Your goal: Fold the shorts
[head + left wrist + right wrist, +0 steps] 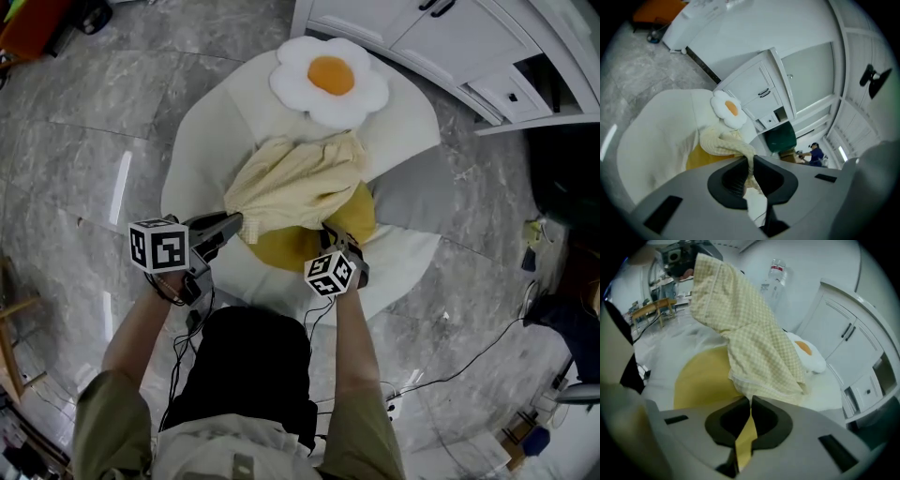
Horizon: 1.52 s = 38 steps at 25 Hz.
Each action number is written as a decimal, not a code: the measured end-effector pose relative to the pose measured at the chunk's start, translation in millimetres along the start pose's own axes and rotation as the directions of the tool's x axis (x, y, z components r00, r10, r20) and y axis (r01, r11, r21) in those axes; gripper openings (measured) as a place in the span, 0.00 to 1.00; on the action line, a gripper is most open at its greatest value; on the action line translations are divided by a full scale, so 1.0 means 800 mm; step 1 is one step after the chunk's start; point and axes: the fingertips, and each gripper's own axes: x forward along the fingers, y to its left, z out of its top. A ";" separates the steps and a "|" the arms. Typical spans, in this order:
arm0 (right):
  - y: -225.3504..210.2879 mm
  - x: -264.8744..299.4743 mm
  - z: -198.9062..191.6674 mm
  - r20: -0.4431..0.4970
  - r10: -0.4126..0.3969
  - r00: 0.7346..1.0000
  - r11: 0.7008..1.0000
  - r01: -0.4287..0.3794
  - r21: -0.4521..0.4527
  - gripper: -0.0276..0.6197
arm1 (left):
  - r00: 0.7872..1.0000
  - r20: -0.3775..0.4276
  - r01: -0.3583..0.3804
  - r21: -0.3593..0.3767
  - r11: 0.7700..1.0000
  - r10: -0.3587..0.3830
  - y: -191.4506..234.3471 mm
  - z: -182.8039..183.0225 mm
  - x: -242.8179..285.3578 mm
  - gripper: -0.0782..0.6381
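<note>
Tagger: Left gripper (pixel 232 224) and right gripper (pixel 328 234) sit closest, both at the near edge of the shorts (pixel 298 180). Shorts are a pale yellow checked heap on the yellow cushion (pixel 281 248) of the white seat (pixel 202 141), just below the egg pillow (pixel 330 80).

Checker: Jaws?

Tagger: Left jaws closed on a bunched corner; the left gripper view shows cloth running straight between them. Right jaws together too, with the hem meeting their tips. Looks like a thin pinch of hem, though the cushion lies right under it.

Checker: Handling?

Tagger: Light, limp woven cloth by the look. No stiffness, sags from any hold, creases easily. Not fragile, not slippery. Best held at two corners of one edge, waistband or hem, well apart, so it hangs flat. Risk, as a judgement: the right pinch is shallow and could slip, or catch the cushion cover.
</note>
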 end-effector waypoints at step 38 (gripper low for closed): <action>0.075 -0.024 -0.082 0.089 0.556 0.827 0.472 -0.402 0.784 0.50 | 0.867 -0.114 -0.253 0.739 0.625 0.485 0.134 -0.061 -0.055 0.52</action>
